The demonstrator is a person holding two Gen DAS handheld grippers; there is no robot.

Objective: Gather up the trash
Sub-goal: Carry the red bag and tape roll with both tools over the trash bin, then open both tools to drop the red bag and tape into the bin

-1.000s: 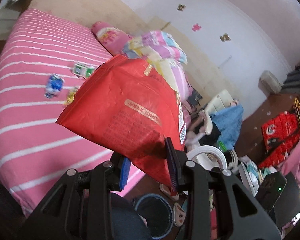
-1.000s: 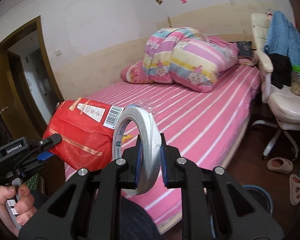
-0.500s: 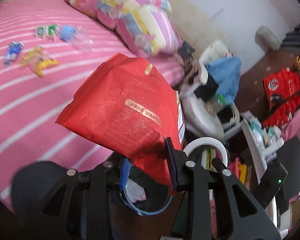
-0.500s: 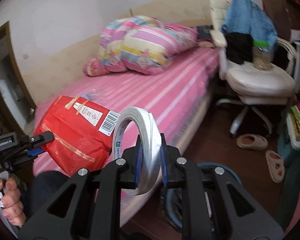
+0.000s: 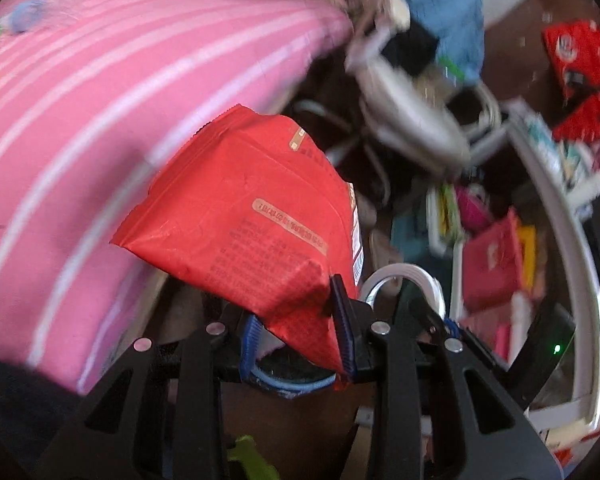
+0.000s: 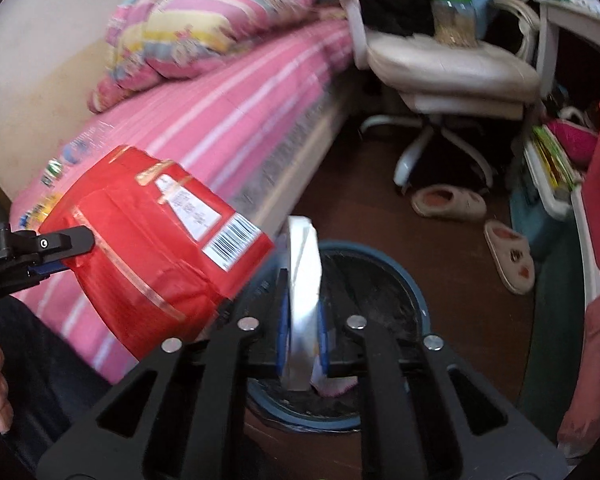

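My left gripper (image 5: 296, 340) is shut on a corner of a big red snack bag (image 5: 252, 216), held in the air; the bag also shows in the right wrist view (image 6: 156, 256), beside the left gripper (image 6: 52, 252). My right gripper (image 6: 302, 344) is shut on a white tape roll (image 6: 304, 280), held upright; the roll also shows in the left wrist view (image 5: 404, 276). Both are above a round blue trash bin (image 6: 416, 288) on the floor, its rim also under the left fingers (image 5: 292, 386).
A pink striped bed (image 6: 228, 112) with a folded quilt (image 6: 196, 28) lies left of the bin. Small wrappers (image 6: 52, 172) lie on it. A white office chair (image 6: 448, 68), two slippers (image 6: 508, 252) and cluttered shelves (image 5: 500, 240) stand to the right.
Both grippers have swung away from the bed and tilted down toward the floor, carrying the bag and tape roll over the blue bin. Both grips are unchanged.
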